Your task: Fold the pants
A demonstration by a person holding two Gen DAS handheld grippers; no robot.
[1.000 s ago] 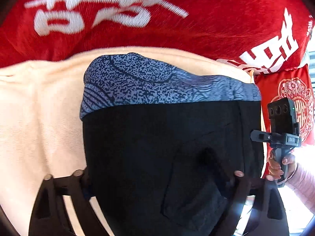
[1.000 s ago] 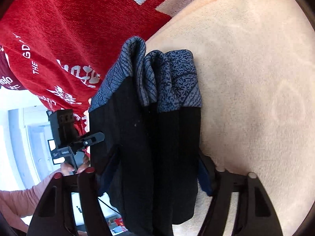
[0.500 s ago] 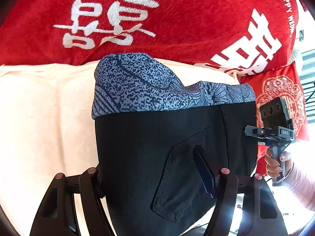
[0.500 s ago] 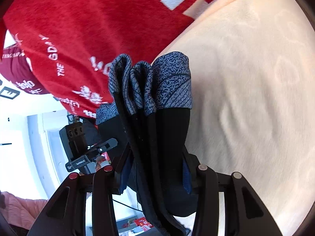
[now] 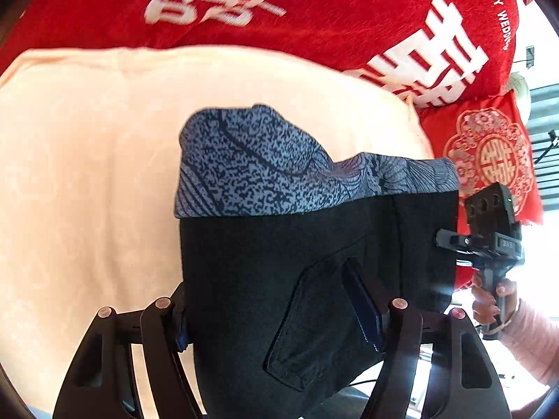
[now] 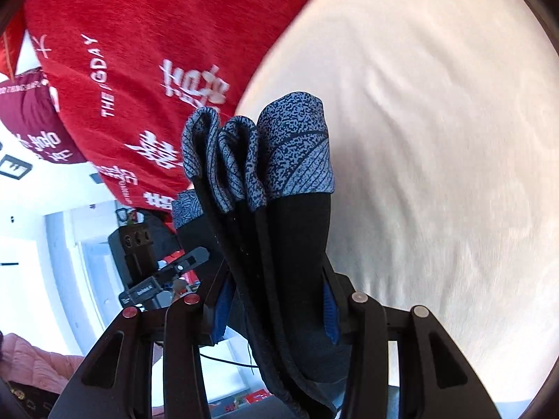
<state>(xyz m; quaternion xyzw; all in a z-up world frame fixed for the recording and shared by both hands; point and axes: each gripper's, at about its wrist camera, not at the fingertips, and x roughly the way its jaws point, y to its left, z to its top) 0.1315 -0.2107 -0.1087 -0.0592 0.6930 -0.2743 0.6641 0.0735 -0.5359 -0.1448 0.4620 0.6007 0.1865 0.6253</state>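
The folded black pants (image 5: 279, 262) with a speckled blue waistband (image 5: 265, 171) hang in the air above a cream blanket (image 5: 87, 174). My left gripper (image 5: 279, 317) is shut on the pants' lower edge, by the back pocket. In the right wrist view the pants (image 6: 293, 262) show edge-on as several layers, and my right gripper (image 6: 276, 310) is shut on them. The right gripper's body (image 5: 489, 230) shows at the pants' right edge in the left wrist view; the left gripper's body (image 6: 139, 258) shows at the left in the right wrist view.
A red blanket with white characters (image 5: 314, 17) lies behind the cream blanket and also shows in the right wrist view (image 6: 122, 70). A red embroidered cushion (image 5: 489, 153) sits at the right. The cream blanket (image 6: 436, 139) fills the right side.
Both grippers have lifted the pants and drawn them back from the red blanket; more cream blanket now shows beyond the waistband. Both grips have stayed shut.
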